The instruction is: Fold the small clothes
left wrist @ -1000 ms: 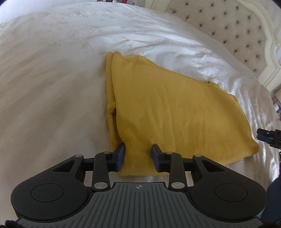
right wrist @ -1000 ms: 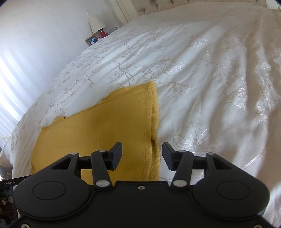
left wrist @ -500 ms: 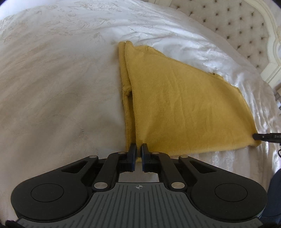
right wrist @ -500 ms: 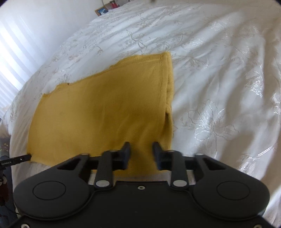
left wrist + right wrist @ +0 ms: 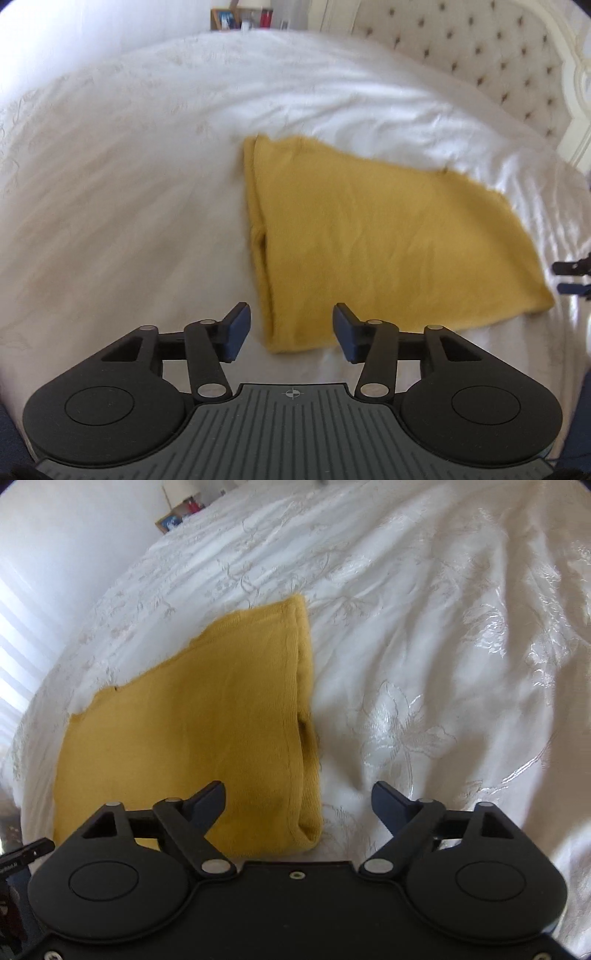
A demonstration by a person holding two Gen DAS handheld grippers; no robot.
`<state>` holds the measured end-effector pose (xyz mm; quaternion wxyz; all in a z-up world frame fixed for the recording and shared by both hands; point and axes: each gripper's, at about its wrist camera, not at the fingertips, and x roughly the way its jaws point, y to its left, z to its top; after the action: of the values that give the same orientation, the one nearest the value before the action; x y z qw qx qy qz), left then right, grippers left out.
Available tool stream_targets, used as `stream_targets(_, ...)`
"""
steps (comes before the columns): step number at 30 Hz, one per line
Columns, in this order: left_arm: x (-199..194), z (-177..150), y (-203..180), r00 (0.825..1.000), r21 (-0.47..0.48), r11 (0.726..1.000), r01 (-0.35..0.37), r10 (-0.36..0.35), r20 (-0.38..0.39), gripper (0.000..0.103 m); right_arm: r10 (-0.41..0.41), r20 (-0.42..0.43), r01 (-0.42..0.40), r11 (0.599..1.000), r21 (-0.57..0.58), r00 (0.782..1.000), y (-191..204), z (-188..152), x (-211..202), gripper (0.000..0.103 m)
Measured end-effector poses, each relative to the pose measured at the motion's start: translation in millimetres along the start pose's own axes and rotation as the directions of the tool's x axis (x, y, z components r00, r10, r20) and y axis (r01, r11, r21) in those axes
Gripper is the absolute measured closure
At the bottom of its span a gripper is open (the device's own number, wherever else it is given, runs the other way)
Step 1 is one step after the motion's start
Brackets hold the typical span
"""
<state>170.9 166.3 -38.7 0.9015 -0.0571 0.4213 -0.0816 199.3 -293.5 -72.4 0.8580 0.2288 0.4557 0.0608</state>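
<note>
Hovering wide open, both empty: left gripper (image 5: 291, 330) and right gripper (image 5: 298, 805) just above near edge of folded yellow garment (image 5: 388, 236) lying flat on white bed (image 5: 129, 184). No readable writing anywhere.

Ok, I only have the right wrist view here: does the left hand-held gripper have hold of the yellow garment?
Observer: No. The left hand-held gripper is open, jaws apart, and the yellow garment has its near corner lying loose between them.
Operator: How does the cloth's edge look on that side?
Observer: Doubled. Two layers run along it, with a small gap partway down.
Operator: And beyond the cloth?
Observer: A tufted headboard stands at the far end of the white bedspread.
</note>
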Motion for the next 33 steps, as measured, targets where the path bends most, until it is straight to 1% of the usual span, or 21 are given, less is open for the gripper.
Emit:
stream_targets(1, -3, 3, -3, 1.0, -0.006, 1.0, 0.012, -0.012, 0.008, 0.038, 0.014, 0.017, -0.014, 1.0, 0.016, 1.0, -2, 1, -2, 0.015)
stream_targets(2, -6, 7, -8, 0.999, -0.014, 1.0, 0.026, -0.026, 0.021, 0.028, 0.022, 0.034, -0.023, 0.999, 0.024, 0.999, -3, 3, -4, 0.011)
stream_targets(4, -9, 13, -17, 0.998, -0.025, 0.999, 0.046, -0.045, 0.044, 0.021, 0.027, 0.068, -0.029, 0.999, 0.018, 0.997, -4, 3, -4, 0.003)
stream_targets(6, -8, 19, -27, 0.997, -0.028, 0.998, 0.051, -0.05, 0.052, 0.017, 0.041, 0.092, -0.04, 0.999, -0.004, 0.995, -4, 4, -4, 0.001)
stream_targets(8, -3, 25, -37, 0.997, -0.03, 0.998, 0.046, -0.044, 0.061, 0.008, 0.053, 0.102, -0.051, 0.998, -0.025, 0.993, 0, 5, 0, 0.001)
stream_targets(10, 3, 30, -46, 0.997, -0.034, 0.999, 0.041, -0.039, 0.066, 0.008, 0.065, 0.11, -0.06, 0.997, -0.044, 0.992, 2, 5, 2, 0.001)
stream_targets(13, 17, 39, -59, 0.998, -0.045, 0.999, 0.031, -0.028, 0.052, 0.008, 0.074, 0.135, -0.067, 0.996, -0.051, 0.988, 3, 7, 8, 0.001)
stream_targets(18, 43, 58, -89, 0.999, -0.02, 1.0, 0.009, -0.008, 0.047, 0.008, 0.037, 0.164, -0.033, 0.999, -0.026, 0.986, -1, 10, 13, 0.001)
stream_targets(22, 70, 72, -112, 0.998, 0.009, 0.999, -0.051, 0.051, 0.029, 0.008, 0.038, 0.187, -0.038, 0.999, -0.005, 0.982, -6, 11, 12, 0.001)
stream_targets(24, 82, 77, -120, 0.998, 0.022, 0.998, -0.065, 0.064, 0.02, 0.008, 0.04, 0.193, -0.044, 0.999, 0.013, 0.98, -10, 12, 14, 0.001)
stream_targets(29, 105, 85, -133, 0.994, 0.05, 0.993, -0.11, 0.11, 0.002, 0.008, 0.05, 0.163, -0.061, 0.996, 0.061, 0.985, -20, 13, 23, 0.001)
stream_targets(33, 123, 89, -139, 0.99, 0.064, 0.988, -0.139, 0.141, -0.022, 0.008, 0.053, 0.139, -0.061, 0.997, 0.056, 0.989, -20, 13, 30, 0.001)
